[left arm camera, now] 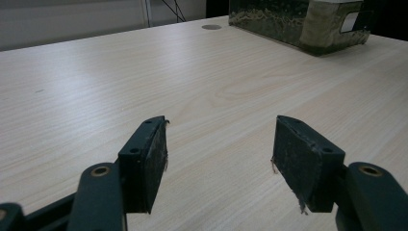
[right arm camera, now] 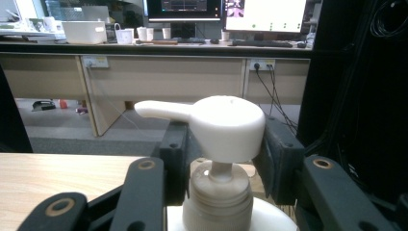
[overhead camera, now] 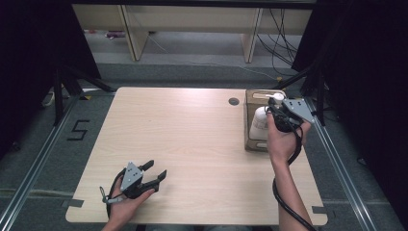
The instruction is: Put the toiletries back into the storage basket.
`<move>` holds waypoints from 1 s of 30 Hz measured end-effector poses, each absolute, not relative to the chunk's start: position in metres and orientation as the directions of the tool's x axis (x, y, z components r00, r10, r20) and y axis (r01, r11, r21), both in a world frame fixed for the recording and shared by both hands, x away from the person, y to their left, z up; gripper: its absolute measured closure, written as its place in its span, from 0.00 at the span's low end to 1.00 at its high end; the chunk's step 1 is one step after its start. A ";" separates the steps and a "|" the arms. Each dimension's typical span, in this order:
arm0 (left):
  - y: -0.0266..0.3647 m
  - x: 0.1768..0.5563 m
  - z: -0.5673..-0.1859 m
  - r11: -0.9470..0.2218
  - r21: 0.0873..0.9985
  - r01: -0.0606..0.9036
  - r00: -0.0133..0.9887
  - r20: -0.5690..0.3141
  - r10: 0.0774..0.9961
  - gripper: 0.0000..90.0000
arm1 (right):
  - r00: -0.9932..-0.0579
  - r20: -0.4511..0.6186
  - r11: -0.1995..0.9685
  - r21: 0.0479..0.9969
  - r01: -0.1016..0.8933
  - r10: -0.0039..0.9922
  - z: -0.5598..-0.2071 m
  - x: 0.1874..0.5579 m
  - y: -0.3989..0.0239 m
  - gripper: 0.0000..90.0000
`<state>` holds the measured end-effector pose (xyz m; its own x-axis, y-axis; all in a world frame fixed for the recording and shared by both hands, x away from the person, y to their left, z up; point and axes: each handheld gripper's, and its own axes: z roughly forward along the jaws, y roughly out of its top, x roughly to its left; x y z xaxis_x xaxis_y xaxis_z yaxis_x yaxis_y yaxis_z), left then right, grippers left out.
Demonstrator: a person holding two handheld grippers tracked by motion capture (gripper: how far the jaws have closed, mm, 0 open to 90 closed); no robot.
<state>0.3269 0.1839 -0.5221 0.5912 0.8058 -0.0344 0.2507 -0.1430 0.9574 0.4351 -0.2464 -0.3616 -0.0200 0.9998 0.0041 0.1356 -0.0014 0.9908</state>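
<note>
A white pump bottle [overhead camera: 259, 123] stands in a brown open box [overhead camera: 248, 120] at the table's right edge. My right gripper [overhead camera: 275, 109] reaches over the box from the near side, and its jaws close on the bottle's pump head [right arm camera: 226, 126] from both sides. The spout points left in the right gripper view, and the bottle's threaded neck [right arm camera: 219, 192] shows just below. Near the table's front left corner, my left gripper [overhead camera: 156, 173] rests low over the wood. Its pads [left arm camera: 153, 161] stand wide apart, open with nothing between them.
The box [left arm camera: 298, 24] lies far ahead of the left gripper, beside a round cable hole [overhead camera: 234, 101] in the wooden table [overhead camera: 183, 134]. Black stands and cables flank the table. Desks with monitors stand beyond it.
</note>
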 end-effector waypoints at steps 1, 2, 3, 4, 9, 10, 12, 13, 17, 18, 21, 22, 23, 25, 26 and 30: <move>0.184 0.327 -0.522 -0.144 0.957 0.250 0.591 -0.034 0.806 0.40 | -0.018 0.003 -0.001 0.990 0.138 1.000 -0.362 0.435 -0.246 0.67; 0.184 0.327 -0.522 -0.143 0.957 0.250 0.591 -0.034 0.806 0.40 | -0.022 0.000 0.003 0.990 0.142 1.000 -0.362 0.434 -0.246 0.67; 0.184 0.327 -0.522 -0.144 0.957 0.251 0.591 -0.033 0.806 0.40 | -0.023 -0.003 0.006 0.991 0.137 1.000 -0.363 0.434 -0.246 0.67; 0.184 0.327 -0.522 -0.144 0.957 0.251 0.591 -0.033 0.806 0.40 | -0.023 -0.002 0.005 0.990 0.138 1.000 -0.363 0.434 -0.246 0.67; 0.184 0.327 -0.522 -0.144 0.957 0.250 0.591 -0.033 0.806 0.40 | -0.034 -0.002 0.007 0.990 0.143 0.999 -0.365 0.433 -0.245 0.67; 0.184 0.327 -0.522 -0.145 0.957 0.250 0.591 -0.032 0.806 0.40 | -0.029 -0.010 0.014 0.990 0.142 1.000 -0.365 0.432 -0.244 0.67; 0.184 0.327 -0.522 -0.146 0.957 0.250 0.591 -0.032 0.806 0.40 | -0.035 -0.004 0.009 0.990 0.144 0.999 -0.366 0.432 -0.243 0.67; 0.184 0.327 -0.522 -0.148 0.957 0.251 0.591 -0.031 0.806 0.40 | -0.034 -0.016 0.021 0.990 0.143 0.999 -0.365 0.432 -0.243 0.67; 0.184 0.326 -0.522 -0.153 0.955 0.256 0.588 -0.028 0.808 0.40 | -0.035 -0.017 0.022 0.989 0.149 0.999 -0.365 0.430 -0.243 0.67; 0.184 0.327 -0.522 -0.147 0.957 0.250 0.591 -0.031 0.806 0.40 | -0.035 -0.018 0.023 0.989 0.145 0.999 -0.366 0.430 -0.242 0.67; 0.183 0.327 -0.522 -0.146 0.957 0.250 0.592 -0.031 0.806 0.40 | -0.040 -0.027 0.033 0.989 0.147 0.999 -0.366 0.429 -0.242 0.67; 0.183 0.327 -0.522 -0.146 0.957 0.249 0.592 -0.031 0.805 0.40 | -0.045 -0.030 0.036 0.989 0.147 0.999 -0.366 0.429 -0.243 0.67; 0.183 0.327 -0.522 -0.146 0.957 0.249 0.592 -0.031 0.805 0.40 | -0.043 -0.036 0.042 0.988 0.150 0.998 -0.366 0.428 -0.243 0.67; 0.183 0.327 -0.522 -0.146 0.957 0.249 0.592 -0.031 0.806 0.40 | -0.042 -0.022 0.028 0.989 0.146 0.999 -0.366 0.427 -0.243 0.67; 0.184 0.326 -0.522 -0.153 0.954 0.256 0.588 -0.028 0.809 0.40 | -0.042 -0.028 0.034 0.988 0.150 0.999 -0.365 0.427 -0.244 0.67; 0.183 0.326 -0.522 -0.151 0.955 0.257 0.589 -0.030 0.808 0.40 | -0.042 -0.012 0.019 0.987 0.161 0.999 -0.365 0.424 -0.244 0.67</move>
